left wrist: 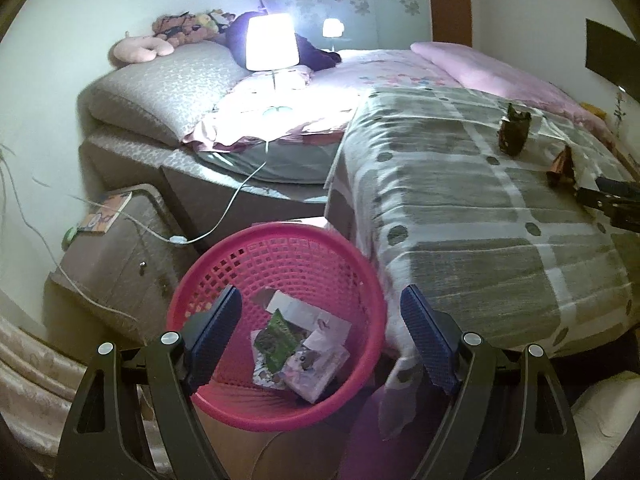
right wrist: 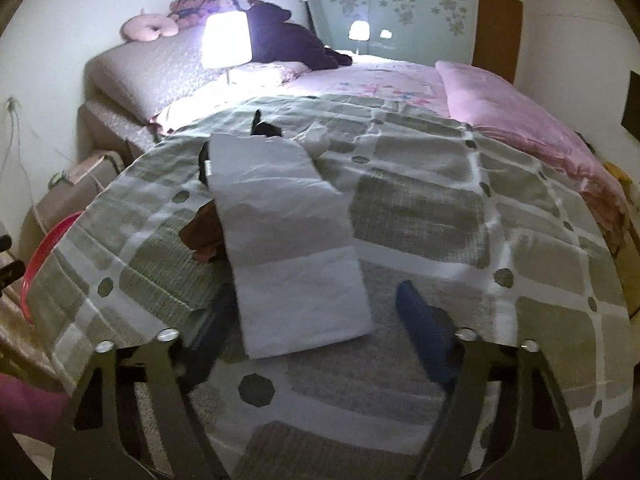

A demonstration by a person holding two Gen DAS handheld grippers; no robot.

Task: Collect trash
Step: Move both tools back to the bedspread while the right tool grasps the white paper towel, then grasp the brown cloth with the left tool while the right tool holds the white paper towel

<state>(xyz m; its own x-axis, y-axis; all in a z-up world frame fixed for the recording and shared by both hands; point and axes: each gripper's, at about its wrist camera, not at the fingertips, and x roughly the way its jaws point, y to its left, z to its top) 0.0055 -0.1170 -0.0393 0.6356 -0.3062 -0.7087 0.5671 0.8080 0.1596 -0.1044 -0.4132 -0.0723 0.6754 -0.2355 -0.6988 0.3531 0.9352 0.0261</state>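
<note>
The right gripper [right wrist: 316, 340], jaws apart, straddles the near end of the white paper [right wrist: 288, 240] running lengthwise toward upper frame, seemingly ungripped; left gripper [left wrist: 320, 340] hangs open over the pink basket [left wrist: 372, 292].

Left tool [left wrist: 321, 334] and right tool [right wrist: 308, 320]: black angular frames, silver round screws, dark blue textured pads [left wrist: 428, 344]

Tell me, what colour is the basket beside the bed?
Pink basket; the left wrist view shows it best.

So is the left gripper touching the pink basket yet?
Apart. The left wrist view shows the left gripper open above the pink basket, with its fingers clear of the rim and nothing between them.
</note>
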